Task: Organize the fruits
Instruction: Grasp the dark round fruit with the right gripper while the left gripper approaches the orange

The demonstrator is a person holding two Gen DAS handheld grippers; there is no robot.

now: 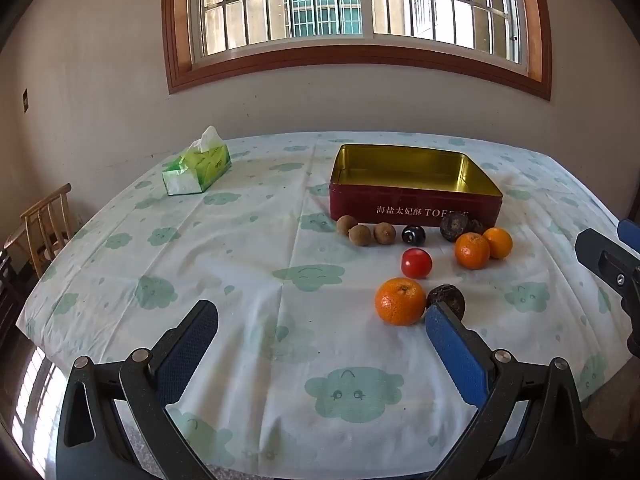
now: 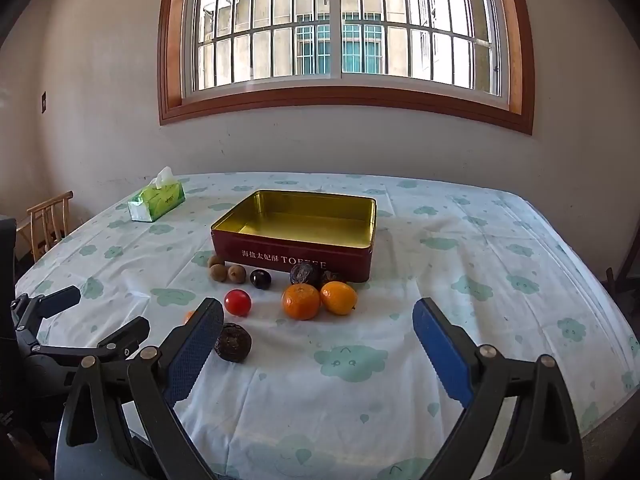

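Fruit sits loose on the desk (image 1: pixel 240 320), all in front of the tin (image 1: pixel 416 200), none inside yet. Nearest orange (image 1: pixel 400 301) lies ahead-right of the left gripper (image 1: pixel 320 320), close by its right pad and touching a dark wrinkled fruit (image 1: pixel 447 300), possibly passion fruit. Round, so no long axis to align. Right gripper (image 2: pixel 318 320) faces the orange pair (image 2: pixel 319 300) further off. Both jaws spread wide, holding nothing. Tin reads "TOFFEE" after Chinese characters; print on the tissue pack (image 1: pixel 198 168) is illegible.
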